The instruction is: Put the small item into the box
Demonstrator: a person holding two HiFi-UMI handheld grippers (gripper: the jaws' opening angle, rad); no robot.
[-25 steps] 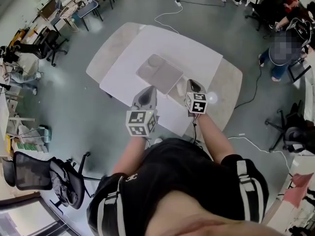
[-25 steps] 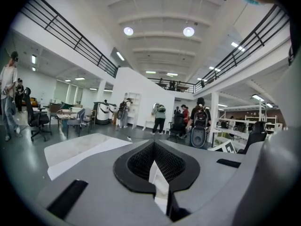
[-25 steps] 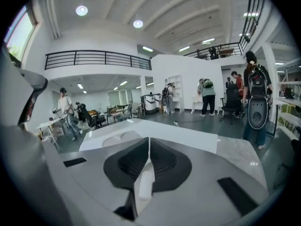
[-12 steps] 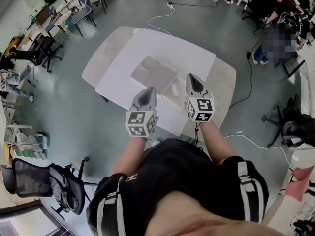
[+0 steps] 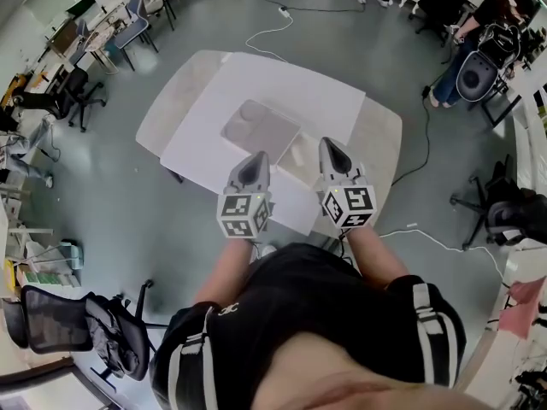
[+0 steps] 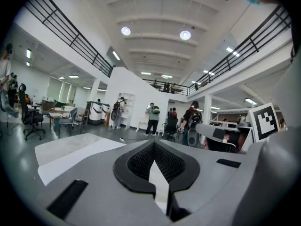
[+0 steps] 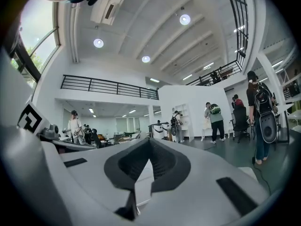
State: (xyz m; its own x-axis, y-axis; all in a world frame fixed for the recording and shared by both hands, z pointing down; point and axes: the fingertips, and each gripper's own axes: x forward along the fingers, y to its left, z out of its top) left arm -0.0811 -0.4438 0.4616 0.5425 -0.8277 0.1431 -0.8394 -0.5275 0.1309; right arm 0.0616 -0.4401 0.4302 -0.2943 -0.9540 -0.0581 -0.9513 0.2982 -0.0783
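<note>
Two grippers: held up side by side above the near edge of the table, both pointing about level, marker cubes turned toward the person.
Left gripper (image 5: 255, 157): jaws pressed together; its own view shows only a thin slit between the dark ribbed pads, with nothing caught in it.
Right gripper (image 5: 330, 144): jaws pressed together too, and empty; a sliver of white table top shows through the gap behind the pads.
Small item: cannot be made out in any view.
Box (image 5: 261, 131): grey, flat and shallow, lying on the white part of the table, ahead of the left gripper and clear of both tips.
Pale patch (image 5: 299, 156): just beside the box's near right corner, between the two gripper tips as the head view shows them; too faint to say what it is.
Table (image 5: 291, 84): a white top laid over a wider beige one, standing on a grey floor.
Person: black top (image 5: 316, 314) with white stripes, bare forearms reaching forward to the grippers.
Cable (image 5: 272, 29): white, looping over the floor beyond the far edge of the table.
Office chair (image 5: 60, 319): black mesh, well apart from the table, at the lower left of the head view.
Background: an open hall with a railed upper gallery; several people stand far off in both gripper views.
</note>
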